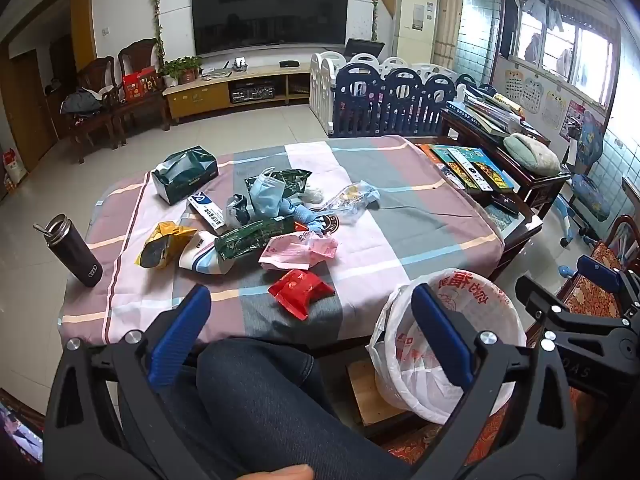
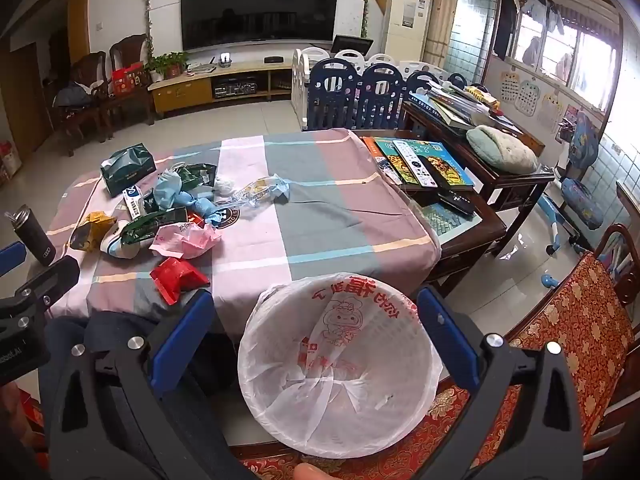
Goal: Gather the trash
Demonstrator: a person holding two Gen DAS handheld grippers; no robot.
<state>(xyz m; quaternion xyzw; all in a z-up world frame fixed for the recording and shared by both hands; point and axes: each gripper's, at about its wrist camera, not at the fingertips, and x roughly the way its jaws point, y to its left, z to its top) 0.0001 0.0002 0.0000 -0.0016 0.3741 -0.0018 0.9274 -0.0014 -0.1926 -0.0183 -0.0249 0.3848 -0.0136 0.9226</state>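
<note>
Left to right: a dark steel-lidded flask (image 1: 74, 250) stands at the near-left edge of the checked cloth-covered table (image 1: 420, 216); crumpled wrappers, with a red foil packet (image 1: 300, 290) nearest, litter its left half. The white bag-lined bin (image 2: 340, 364) sits near right; only the right wrist view shows its bare interior. Left gripper (image 1: 312, 320) and right gripper (image 2: 314, 328) both hang spread wide, holding nothing.
</note>
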